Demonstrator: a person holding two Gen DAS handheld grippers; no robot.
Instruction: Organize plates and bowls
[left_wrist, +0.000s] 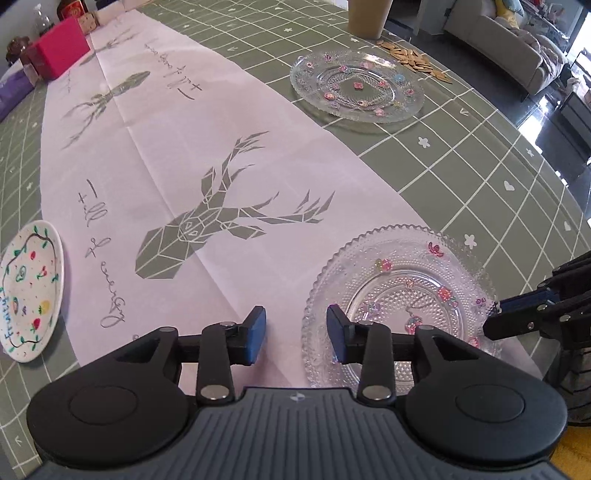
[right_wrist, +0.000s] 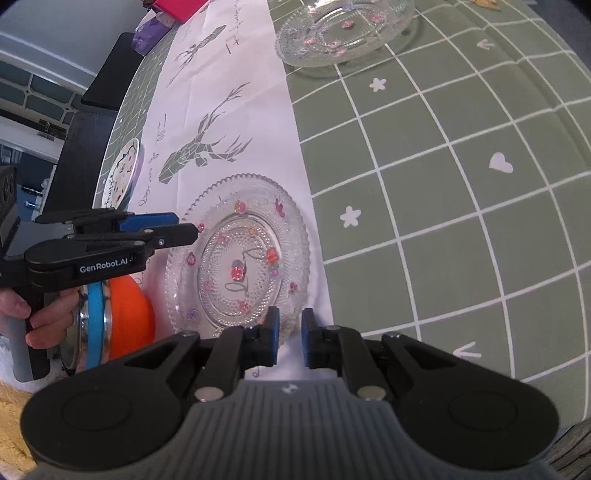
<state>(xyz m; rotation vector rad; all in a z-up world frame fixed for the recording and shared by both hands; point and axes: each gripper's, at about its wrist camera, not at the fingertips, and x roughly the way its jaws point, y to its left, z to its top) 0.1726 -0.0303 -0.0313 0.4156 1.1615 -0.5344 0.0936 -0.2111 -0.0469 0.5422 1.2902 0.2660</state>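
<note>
A clear glass plate with pink flower dots (left_wrist: 402, 306) (right_wrist: 240, 258) lies at the near edge of the table, half on the white deer runner. My left gripper (left_wrist: 297, 332) (right_wrist: 184, 227) is open and empty, straddling its left rim just above it. My right gripper (right_wrist: 289, 338) (left_wrist: 491, 317) is open by a narrow gap, empty, at the plate's near-right rim. A second, larger glass plate (left_wrist: 356, 86) (right_wrist: 343, 29) sits far across the table. A white painted plate (left_wrist: 31, 295) (right_wrist: 122, 173) lies at the left edge.
The green grid tablecloth (left_wrist: 461, 177) covers the table, with the white runner (left_wrist: 166, 155) down its middle. A pink box (left_wrist: 61, 48), a beige cup (left_wrist: 369, 16) and scattered wood chips (left_wrist: 413, 59) stand at the far end. An orange and blue object (right_wrist: 118, 325) sits below the table edge.
</note>
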